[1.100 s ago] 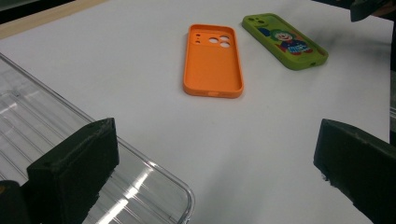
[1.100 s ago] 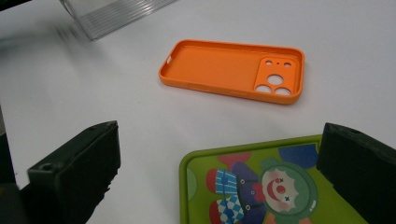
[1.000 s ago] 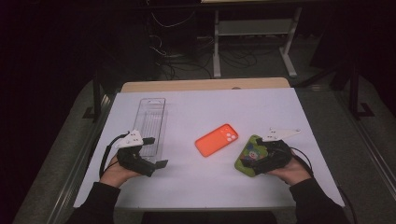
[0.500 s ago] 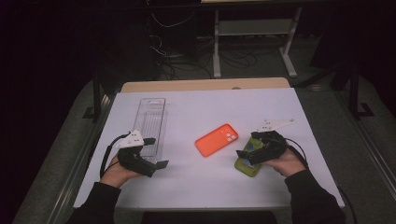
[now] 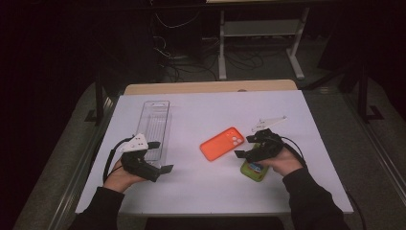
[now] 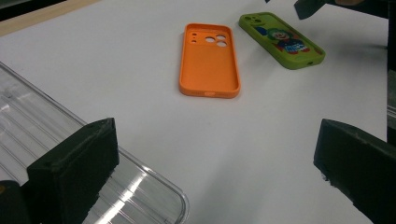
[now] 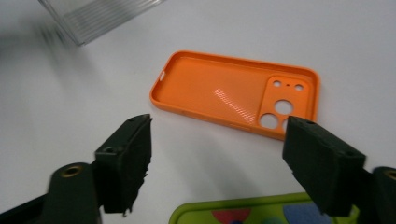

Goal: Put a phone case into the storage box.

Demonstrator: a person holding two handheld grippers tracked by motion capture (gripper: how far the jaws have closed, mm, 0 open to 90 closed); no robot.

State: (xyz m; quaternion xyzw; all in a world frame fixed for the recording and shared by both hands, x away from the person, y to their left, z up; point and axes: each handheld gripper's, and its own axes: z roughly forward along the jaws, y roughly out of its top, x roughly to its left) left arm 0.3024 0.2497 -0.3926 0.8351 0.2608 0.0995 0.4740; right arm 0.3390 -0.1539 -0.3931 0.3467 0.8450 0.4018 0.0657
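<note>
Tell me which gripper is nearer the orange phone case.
Right. The right gripper hovers just beside the orange phone case; the left gripper sits farther off, by the clear tray.

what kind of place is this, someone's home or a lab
Most likely a lab or workshop set up for recording. A white-covered table stands in a dark room, loose cables lie on the floor by a metal desk frame, and only staged items sit out: two phone cases and a clear tray.

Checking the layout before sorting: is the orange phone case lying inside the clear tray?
No, the orange phone case lies hollow side up on the white table, apart from the clear tray.
</note>
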